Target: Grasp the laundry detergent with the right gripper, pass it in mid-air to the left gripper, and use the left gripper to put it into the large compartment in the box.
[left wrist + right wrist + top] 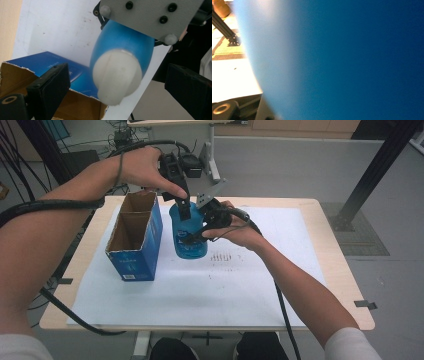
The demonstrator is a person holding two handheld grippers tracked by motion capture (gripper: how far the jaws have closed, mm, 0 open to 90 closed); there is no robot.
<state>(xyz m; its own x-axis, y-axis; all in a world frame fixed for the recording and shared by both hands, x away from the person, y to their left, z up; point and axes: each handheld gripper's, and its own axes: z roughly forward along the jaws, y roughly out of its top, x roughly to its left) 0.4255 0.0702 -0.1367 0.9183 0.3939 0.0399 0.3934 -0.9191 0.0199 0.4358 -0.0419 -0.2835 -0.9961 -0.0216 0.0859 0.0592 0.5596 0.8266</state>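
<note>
The blue bottle (pixel 189 237) is a plump plastic one, glossy, with a rounded white cap (pixel 117 75) and a small printed label low on its front. It stands upright on the white sheet covering the surface, just to the right of the open blue cardboard box (pixel 136 237), close beside it with a narrow gap between them. In the left gripper view its cap end points toward the camera, the blue body swelling out behind it.
</note>
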